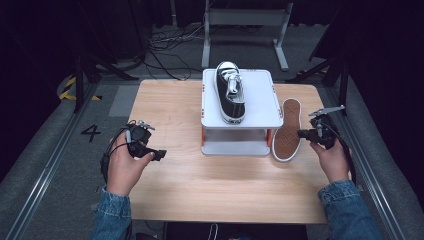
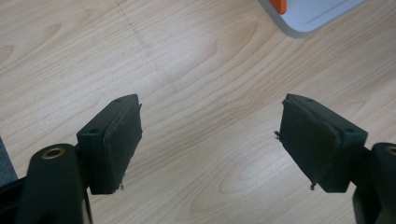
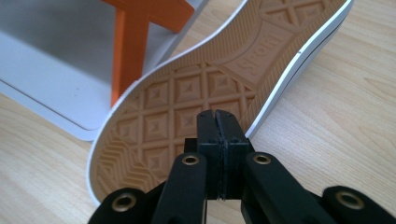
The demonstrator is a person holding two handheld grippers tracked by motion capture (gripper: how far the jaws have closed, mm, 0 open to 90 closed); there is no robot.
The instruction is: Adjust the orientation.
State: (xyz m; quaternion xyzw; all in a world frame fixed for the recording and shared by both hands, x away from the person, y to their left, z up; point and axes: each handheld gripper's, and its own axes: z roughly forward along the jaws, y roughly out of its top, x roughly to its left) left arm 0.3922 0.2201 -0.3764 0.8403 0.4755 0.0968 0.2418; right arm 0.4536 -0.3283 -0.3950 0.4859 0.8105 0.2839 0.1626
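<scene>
The right tongs point(image 3: 219, 116) are pressed together, pad against pad, with nothing pinched between them. Their tips sit directly in front of the tan rubber sole of the tipped shoe point(image 3: 196, 93); whether they touch it cannot be told. In the high view the right tongs point(image 1: 303, 133) are at the right side of the bench point(image 1: 200, 185), just beside that shoe's lower end.

The tipped shoe point(image 1: 287, 129) lies on its side on the bench, sole facing right, resting against the right edge of the white two-level stand point(image 1: 260, 95). The stand has orange posts point(image 3: 128, 46) between its levels.

A second black-and-white shoe point(image 1: 230, 92) stands upright on the stand's top level, toe toward the far end.

The left tongs point(image 2: 210, 140) are spread wide and empty, over bare wood near a corner of the stand. In the high view the left tongs point(image 1: 159, 154) are at the left side of the bench, well apart from both shoes.
</scene>
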